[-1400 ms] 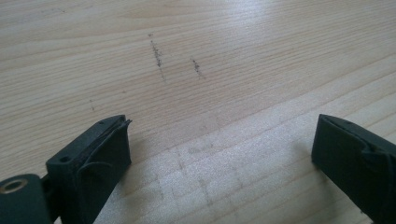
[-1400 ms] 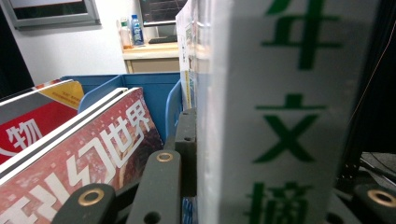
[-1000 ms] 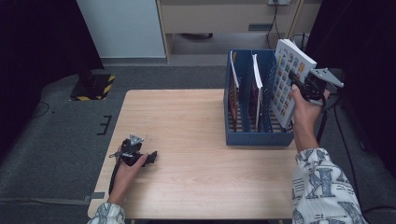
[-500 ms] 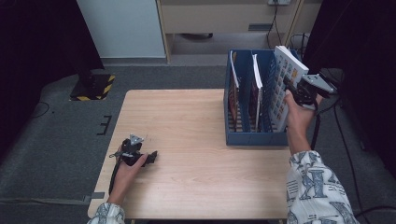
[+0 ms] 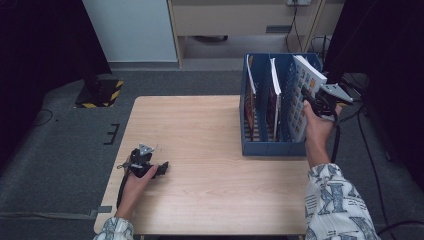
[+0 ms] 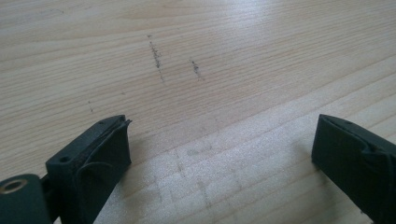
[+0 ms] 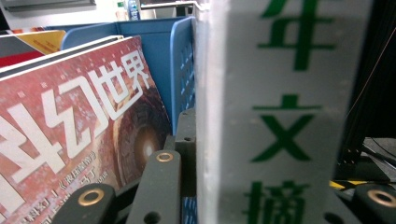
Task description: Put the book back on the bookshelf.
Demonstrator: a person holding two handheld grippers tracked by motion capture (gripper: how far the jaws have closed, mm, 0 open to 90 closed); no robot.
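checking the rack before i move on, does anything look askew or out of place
One thing: the thick white book with green lettering leans at a tilt in the rightmost slot of the blue plastic file rack, sticking up above its rim, with the right tool clamped on it. The thinner magazines beside it are seated. Nothing looks spilled or damaged.

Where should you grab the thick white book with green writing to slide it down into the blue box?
Probably by its spine edge, high up, coming from the side. The white book stands tilted, partly inside the blue file box, so its top part sticks out free. The right hand-held gripper is clamped there, across the spine, leaving the lower end clear to go down into the slot.
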